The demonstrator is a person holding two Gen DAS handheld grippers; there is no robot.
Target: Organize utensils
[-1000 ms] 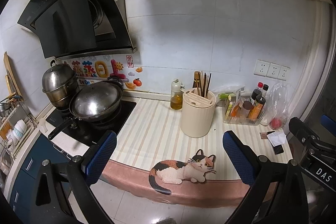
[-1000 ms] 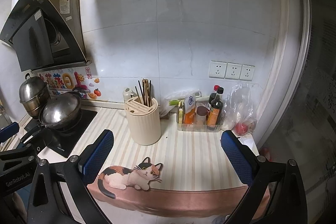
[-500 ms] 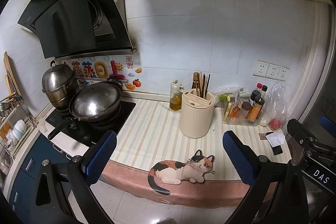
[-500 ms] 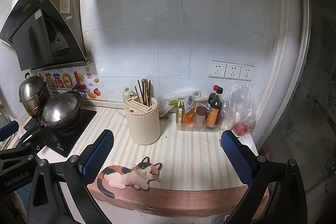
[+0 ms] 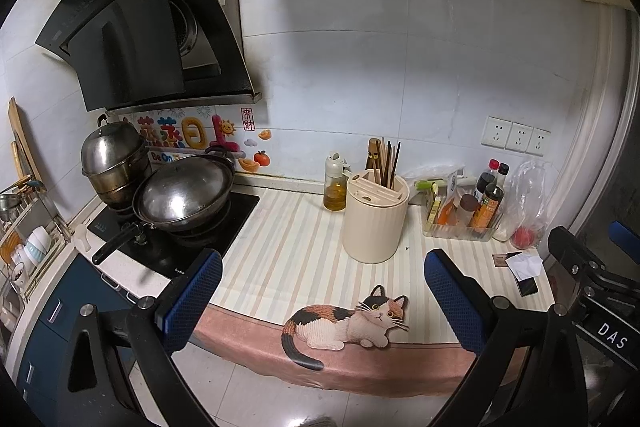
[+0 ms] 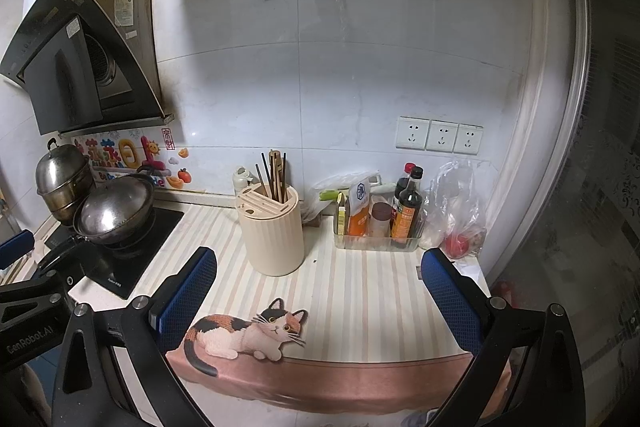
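Observation:
A cream ribbed utensil holder [image 5: 375, 217] [image 6: 273, 228] stands on the striped counter mat, with several chopsticks [image 5: 387, 163] [image 6: 274, 173] upright in its slots. My left gripper [image 5: 322, 301] hangs open in front of the counter edge, well short of the holder, nothing between its blue pads. My right gripper [image 6: 320, 301] is likewise open and empty, held back from the counter with the holder ahead to its left. The right gripper's body [image 5: 592, 287] shows at the right edge of the left wrist view.
A wok [image 5: 182, 193] and a steel pot [image 5: 112, 161] sit on the black hob at left. An oil bottle [image 5: 335, 183] stands behind the holder. A clear tray of sauce bottles [image 6: 380, 223] and a plastic bag [image 6: 460, 211] fill the right back corner. A dish rack [image 5: 24, 239] is far left.
Both views have shifted only slightly, the counter sliding a little lower and closer. The grippers stay open and nothing on the counter has moved.

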